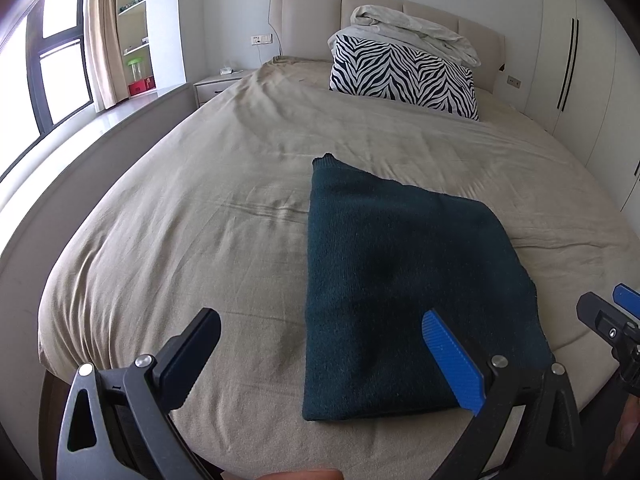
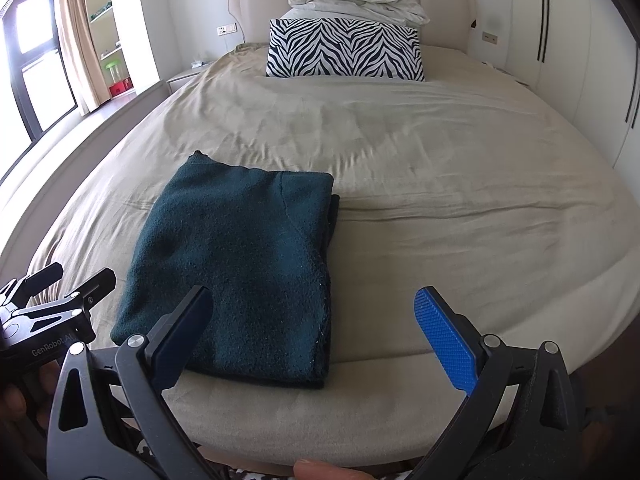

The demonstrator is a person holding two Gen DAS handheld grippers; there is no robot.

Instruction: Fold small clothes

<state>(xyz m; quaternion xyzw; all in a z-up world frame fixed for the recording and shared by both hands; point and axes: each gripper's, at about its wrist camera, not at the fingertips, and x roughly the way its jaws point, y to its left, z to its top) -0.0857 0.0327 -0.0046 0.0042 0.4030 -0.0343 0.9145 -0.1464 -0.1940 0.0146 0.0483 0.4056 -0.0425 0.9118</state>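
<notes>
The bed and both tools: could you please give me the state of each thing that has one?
Dark green garment: folded, flat on the sheet.
Left tool: open, holding nothing.
Right tool: open, holding nothing.
Zebra pillow: propped at the headboard.
Pale duvet: bundled behind the pillow.
Bed sheet: spread, lightly wrinkled.

Daylight pours in from the window (image 1: 60, 60) at far left, blown out to white glare. The bed (image 1: 200, 220) is evenly lit, with soft shadows in its creases. Both views are sharp at the centre; the fisheye bends the edges and darkens the corners.
</notes>
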